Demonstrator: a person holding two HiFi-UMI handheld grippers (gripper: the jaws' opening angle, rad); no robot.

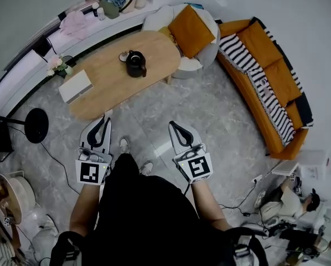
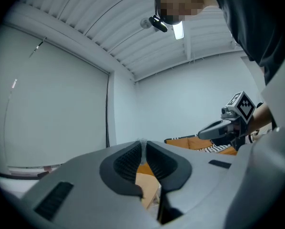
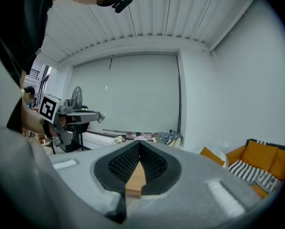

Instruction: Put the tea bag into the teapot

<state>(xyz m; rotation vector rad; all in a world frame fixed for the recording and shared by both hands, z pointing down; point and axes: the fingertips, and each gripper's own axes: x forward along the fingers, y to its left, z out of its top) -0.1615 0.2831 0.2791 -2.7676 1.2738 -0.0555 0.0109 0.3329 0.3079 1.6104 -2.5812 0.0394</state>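
The dark round teapot (image 1: 135,64) stood on the oval light-wood table (image 1: 107,87), straight ahead of the person and well apart from both grippers, with bare floor between. The left gripper (image 1: 106,119) pointed forward toward the table. Its jaws were nearly closed and pinched a thin pale scrap (image 2: 142,147) at the tips; I judged this to be the tea bag, though too little of it showed to be sure. The right gripper (image 1: 173,126) had its jaws together with nothing between them.

The teapot lay forward and a little to the right of the left gripper's tips, and this gripper seemed slightly the nearer one. The coming move, I think, was therefore a long carry forward. Whether the pot's mouth was uncovered I could not tell; a small round thing (image 1: 124,56) lay just beside it.
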